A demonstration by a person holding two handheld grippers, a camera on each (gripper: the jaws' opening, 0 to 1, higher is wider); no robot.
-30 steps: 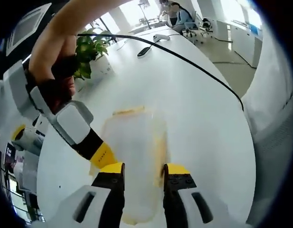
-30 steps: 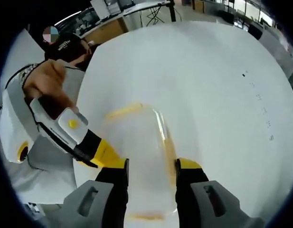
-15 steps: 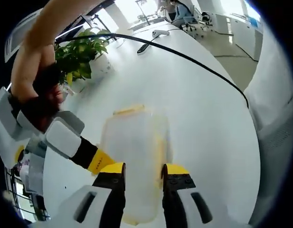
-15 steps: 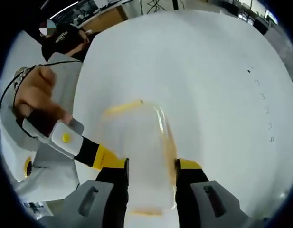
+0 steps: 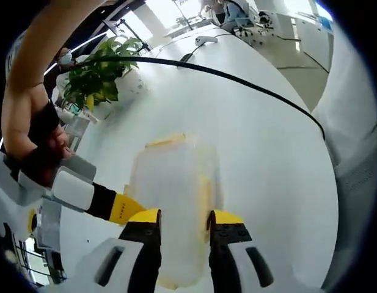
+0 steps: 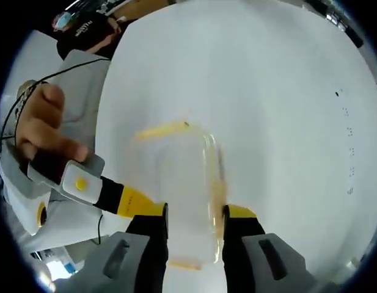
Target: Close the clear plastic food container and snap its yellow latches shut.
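The clear plastic food container [image 5: 173, 207] lies on the white counter [image 5: 261, 159], toward the counter's near edge in the left gripper view, with its lid apparently already down. A yellow latch [image 5: 165, 141] runs along its far end, and another yellow latch strip [image 5: 204, 194] shows along one long side.

The left gripper [image 5: 183, 224] is held low over the near end of the container with its jaws parted to either side of it. They look pressed against or just over the lid, but I cannot tell whether they actually pinch it. The right gripper [image 6: 194, 221] straddles the box in the same way from the opposite end, jaws apart, its right jaw just beside the side latch [image 6: 216, 183].

Each gripper also appears in the other's view as a yellow-tipped finger coming in from the left. Working from both ends probably serves to steady the container so a latch can be pushed down without the box sliding.

A black cable [image 5: 237, 79] crosses the counter, and a potted plant [image 5: 93, 82] stands near its far edge.
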